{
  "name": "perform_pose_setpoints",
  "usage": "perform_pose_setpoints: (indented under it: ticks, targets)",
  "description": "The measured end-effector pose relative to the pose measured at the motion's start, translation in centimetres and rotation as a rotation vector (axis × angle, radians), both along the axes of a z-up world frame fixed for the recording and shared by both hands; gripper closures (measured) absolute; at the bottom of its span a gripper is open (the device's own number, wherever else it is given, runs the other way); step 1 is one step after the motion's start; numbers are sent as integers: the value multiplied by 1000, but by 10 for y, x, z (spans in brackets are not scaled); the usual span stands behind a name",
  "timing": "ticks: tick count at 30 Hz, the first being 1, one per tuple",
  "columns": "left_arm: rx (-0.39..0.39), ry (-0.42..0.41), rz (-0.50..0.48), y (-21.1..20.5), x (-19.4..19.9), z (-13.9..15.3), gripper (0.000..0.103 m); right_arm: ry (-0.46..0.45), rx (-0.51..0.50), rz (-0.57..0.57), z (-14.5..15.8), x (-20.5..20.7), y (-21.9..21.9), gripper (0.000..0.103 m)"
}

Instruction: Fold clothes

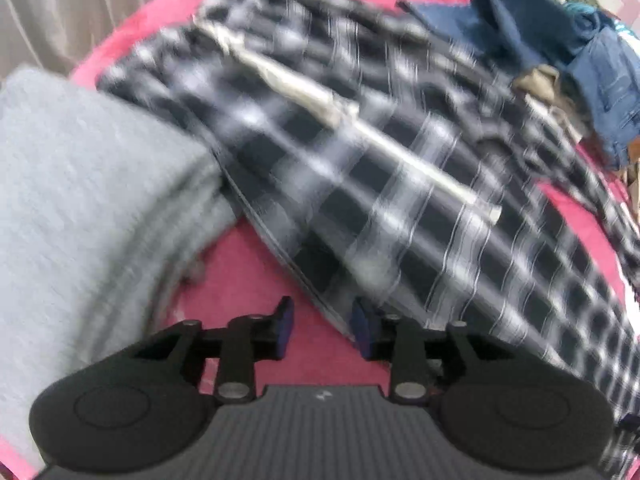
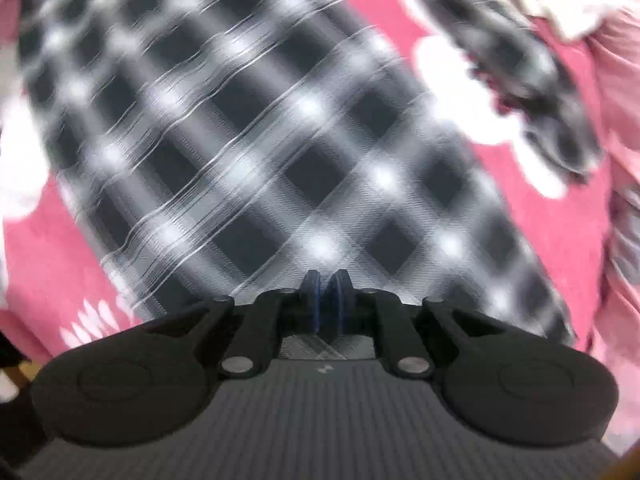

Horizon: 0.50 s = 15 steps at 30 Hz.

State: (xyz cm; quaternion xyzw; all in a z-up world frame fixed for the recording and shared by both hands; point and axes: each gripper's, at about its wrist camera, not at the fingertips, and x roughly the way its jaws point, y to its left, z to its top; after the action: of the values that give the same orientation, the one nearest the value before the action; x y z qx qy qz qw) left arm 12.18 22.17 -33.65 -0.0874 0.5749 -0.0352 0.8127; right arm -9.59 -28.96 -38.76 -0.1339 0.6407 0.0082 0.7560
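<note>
On bed: one plaid shirt (image 1: 360, 184) is lying spread across the pink cover (image 1: 248, 280), black-and-white check, pale placket strip running down its middle; both views are blurring.
Plaid shirt, right view: same shirt (image 2: 256, 152) is filling most of the frame, one loose sleeve or edge trailing off at upper right.
Left gripper: one (image 1: 322, 324), jaws standing partly apart, nothing between them, pink cover showing through the gap; right-hand fingertip is sitting at the shirt's near edge, contact hard to tell.
Right gripper: one (image 2: 325, 292), pads pressing together, pinching the plaid fabric, cloth showing right under the closed fingers.
Grey garment: one (image 1: 80, 208), thick knit, bunching at left, its edge lying against the shirt.
Blue clothes: a pile (image 1: 560, 48), at least two pieces, dark blue cloth plus denim, sitting at far right beyond the shirt; exact count unclear.
Tan item: one (image 1: 540, 80), small, crumpled, lying between the pile and the shirt.
Surface: pink cover is carrying white printed shapes (image 2: 452, 92), several showing.
Room: beige curtain (image 1: 60, 12) is hanging behind the bed at upper left.
</note>
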Motion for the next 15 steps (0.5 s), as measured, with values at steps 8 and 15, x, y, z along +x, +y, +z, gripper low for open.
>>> perform_pose_setpoints:
  ticks: [8, 15]
  targets:
    - [-91, -107, 26, -9, 60, 21, 65, -259, 95, -92, 39, 48, 6, 95]
    - [-37, -136, 40, -47, 121, 2, 65, -343, 128, -61, 38, 81, 5, 95]
